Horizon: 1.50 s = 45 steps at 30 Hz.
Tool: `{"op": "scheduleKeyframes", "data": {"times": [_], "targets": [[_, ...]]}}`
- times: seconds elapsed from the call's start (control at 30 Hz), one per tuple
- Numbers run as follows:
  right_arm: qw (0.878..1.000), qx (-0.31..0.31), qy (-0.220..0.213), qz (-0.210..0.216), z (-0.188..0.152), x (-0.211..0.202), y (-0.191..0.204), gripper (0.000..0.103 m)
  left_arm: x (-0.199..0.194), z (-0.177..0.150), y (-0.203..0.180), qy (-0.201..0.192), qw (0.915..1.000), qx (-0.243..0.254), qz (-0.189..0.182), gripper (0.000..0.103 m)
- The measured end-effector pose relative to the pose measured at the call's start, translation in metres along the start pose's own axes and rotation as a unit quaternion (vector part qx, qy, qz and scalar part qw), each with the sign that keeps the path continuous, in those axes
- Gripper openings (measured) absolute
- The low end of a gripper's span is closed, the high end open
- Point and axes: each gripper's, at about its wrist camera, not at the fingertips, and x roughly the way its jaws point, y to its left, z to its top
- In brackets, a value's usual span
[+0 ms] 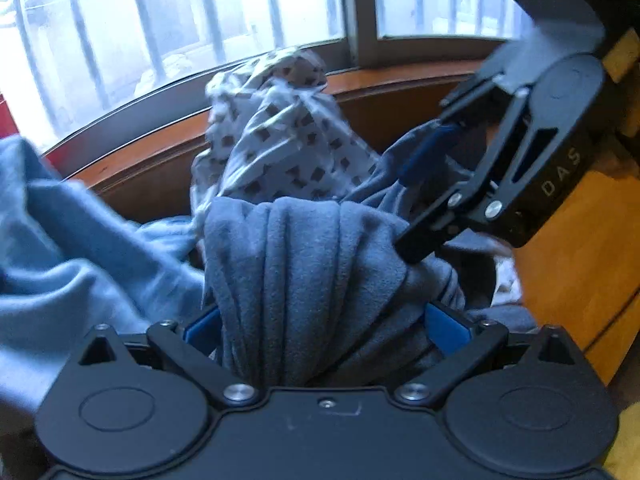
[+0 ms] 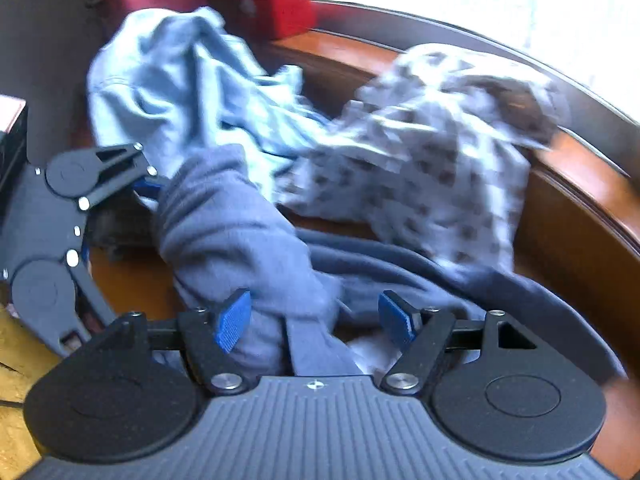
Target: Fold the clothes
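Soft fleece point(image 1: 304, 264), bunched and limp (likely light)

Left gripper point(image 1: 324, 324) clamps the bunch; right gripper point(image 2: 316, 320) gapes, pads off cloth; best taken at a hem.

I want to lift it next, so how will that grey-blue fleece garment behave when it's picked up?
The grey-blue fleece garment is probably floppy: it bunches into deep folds between the left gripper fingers. Likely grippy rather than slippery, given its napped surface. Its loose end will probably drag.
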Motion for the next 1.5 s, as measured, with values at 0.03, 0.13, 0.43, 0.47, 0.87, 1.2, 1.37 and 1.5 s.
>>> {"op": "scheduleKeyframes", "data": {"times": [0.03, 0.13, 0.43, 0.47, 0.87, 1.2, 1.37, 1.5], "targets": [[1.0, -0.014, 0.0, 0.01, 0.005, 0.008, 0.003, 0.079, -0.001, -0.004, 0.003, 0.004, 1.0, -0.004, 0.003, 0.103], [0.999, -0.034, 0.006, 0.04, 0.011, 0.022, 0.012, 0.088, -0.001, -0.013, 0.009, 0.008, 0.9999, -0.011, 0.001, 0.103], [0.998, -0.044, -0.001, 0.039, -0.007, 0.039, 0.064, 0.059, -0.02, -0.029, -0.001, -0.032, 0.9978, 0.058, -0.007, 0.088], [0.999, -0.032, -0.017, 0.028, -0.011, 0.03, 0.068, 0.057, -0.028, -0.027, -0.002, -0.046, 0.9967, 0.064, -0.015, 0.086], [0.957, 0.118, -0.234, -0.125, -0.099, -0.138, 0.041, 0.058, -0.065, 0.054, -0.116, -0.233, 0.9521, 0.18, -0.082, 0.102], [0.884, 0.257, -0.098, -0.378, -0.209, -0.13, -0.031, 0.083, 0.0, 0.05, -0.176, -0.117, 0.9789, 0.165, -0.028, 0.103], [0.883, 0.252, -0.136, -0.371, -0.23, -0.144, -0.01, 0.083, 0.011, 0.045, -0.15, -0.061, 0.9925, 0.105, -0.008, 0.103], [0.894, 0.235, -0.155, -0.35, -0.226, -0.132, 0.007, 0.083, 0.022, 0.05, -0.135, -0.022, 0.9963, 0.082, -0.014, 0.103]]}}
